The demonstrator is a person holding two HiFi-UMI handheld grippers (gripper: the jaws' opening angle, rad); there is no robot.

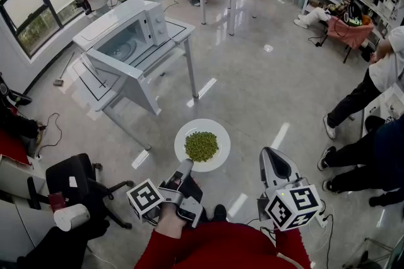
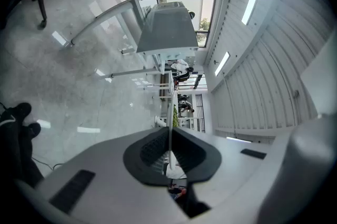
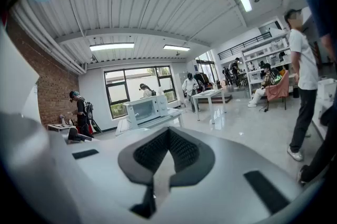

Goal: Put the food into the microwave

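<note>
Fingers [image 2: 147,150] of the left gripper [image 1: 185,167] pinch the near rim of a white plate [image 1: 221,134] of green peas [image 1: 201,146]. The right gripper [image 1: 271,157] is closed, empty. The microwave [image 1: 126,28] stands toward the white table's [image 1: 180,30] left edge, well apart.

Head view: food [image 1: 201,146] too small to identify. Person [image 1: 379,81] at three o'clock cut off by frame edge. Left gripper view: plate [image 2: 169,139] seen edge-on, its surface hidden.

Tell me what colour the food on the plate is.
The food is green, on a white plate; the head view shows it best.
</note>
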